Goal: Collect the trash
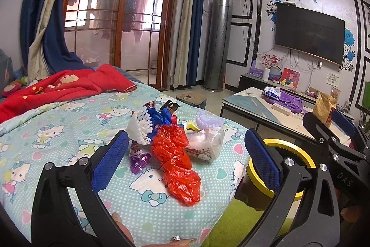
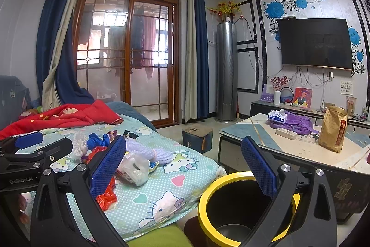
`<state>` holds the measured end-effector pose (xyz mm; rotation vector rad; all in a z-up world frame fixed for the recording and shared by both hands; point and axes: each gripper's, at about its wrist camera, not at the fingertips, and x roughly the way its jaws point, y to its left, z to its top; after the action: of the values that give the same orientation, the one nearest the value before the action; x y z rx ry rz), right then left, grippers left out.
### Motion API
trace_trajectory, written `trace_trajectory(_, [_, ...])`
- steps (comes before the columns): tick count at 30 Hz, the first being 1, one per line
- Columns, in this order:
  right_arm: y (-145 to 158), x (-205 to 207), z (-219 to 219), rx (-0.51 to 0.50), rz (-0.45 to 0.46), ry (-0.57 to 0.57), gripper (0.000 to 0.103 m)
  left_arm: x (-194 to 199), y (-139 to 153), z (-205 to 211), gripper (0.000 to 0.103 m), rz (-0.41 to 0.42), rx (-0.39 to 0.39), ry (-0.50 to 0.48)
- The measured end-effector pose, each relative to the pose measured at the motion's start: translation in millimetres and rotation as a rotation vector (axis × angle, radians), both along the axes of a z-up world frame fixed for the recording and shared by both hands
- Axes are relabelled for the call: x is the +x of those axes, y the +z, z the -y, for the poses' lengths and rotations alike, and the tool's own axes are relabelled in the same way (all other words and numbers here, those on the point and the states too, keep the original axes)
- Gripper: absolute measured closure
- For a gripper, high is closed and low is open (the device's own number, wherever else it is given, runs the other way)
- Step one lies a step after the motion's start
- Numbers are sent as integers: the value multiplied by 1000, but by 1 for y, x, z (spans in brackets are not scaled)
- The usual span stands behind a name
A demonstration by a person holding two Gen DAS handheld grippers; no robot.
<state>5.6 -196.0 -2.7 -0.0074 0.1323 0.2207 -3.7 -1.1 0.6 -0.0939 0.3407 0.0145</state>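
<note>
We see bright daylight pouring through the glass door point(image 2: 126, 57) far ahead of both tongs, slightly blown out. Fisheye bending curves walls and ceiling toward dark corners. The television point(image 2: 315, 43) shows faint glare; shadows stay soft, focus crisp.

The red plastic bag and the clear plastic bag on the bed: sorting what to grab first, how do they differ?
The red plastic bag is opaque, crumpled long and lies nearer the bed's front edge; the clear plastic bag is see-through with printed text, shorter, and sits beside it toward the bin. Both lie loose on the bedsheet, touching, ungripped.
</note>
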Motion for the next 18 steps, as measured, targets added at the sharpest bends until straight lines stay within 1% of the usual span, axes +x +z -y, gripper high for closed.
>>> trace_trajectory(18, [0,1,0,0,-4,-1,6,0,0,2,11,-1,-1,-1])
